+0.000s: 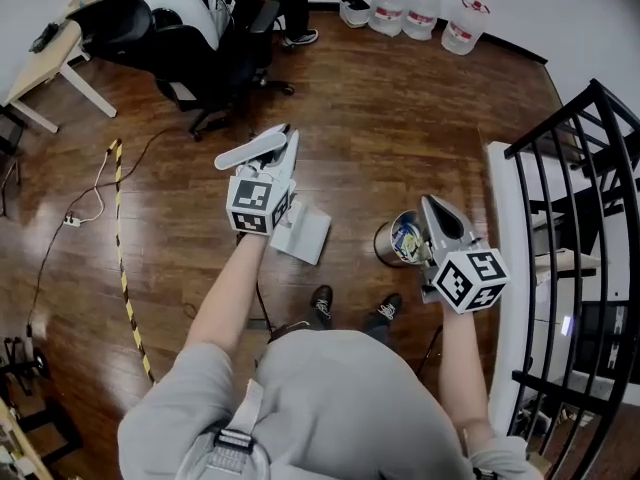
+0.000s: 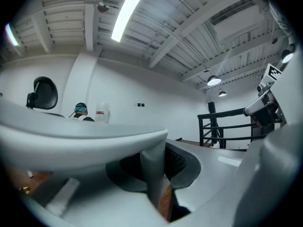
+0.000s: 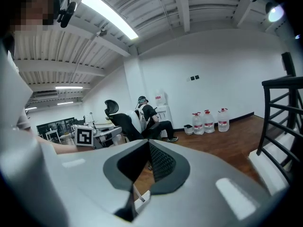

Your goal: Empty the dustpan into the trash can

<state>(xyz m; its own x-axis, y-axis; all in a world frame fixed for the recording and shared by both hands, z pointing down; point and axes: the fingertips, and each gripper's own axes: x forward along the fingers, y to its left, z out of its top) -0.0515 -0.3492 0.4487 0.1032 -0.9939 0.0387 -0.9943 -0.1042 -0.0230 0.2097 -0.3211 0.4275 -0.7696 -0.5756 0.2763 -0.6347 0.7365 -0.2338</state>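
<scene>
Dustpan (image 1: 305, 233) was held by left tongs (image 1: 288, 150), pinched shut on its handle, beside trash can (image 1: 388, 240); we noted right tongs (image 1: 432, 208) closed, empty, near that can.

Grey T-shirt (image 1: 335, 393), black shoes (image 1: 321, 303), pale shoulder strap (image 1: 243, 408)

The head view looks steeply down from above the person onto the left tongs (image 1: 285, 150) and right tongs (image 1: 430, 206). Each tongs view sits close behind its own jaws, facing roughly level across the room. All three share the black railing (image 1: 560, 116) (image 2: 211, 126) (image 3: 284, 82), right of the tongs.
</scene>
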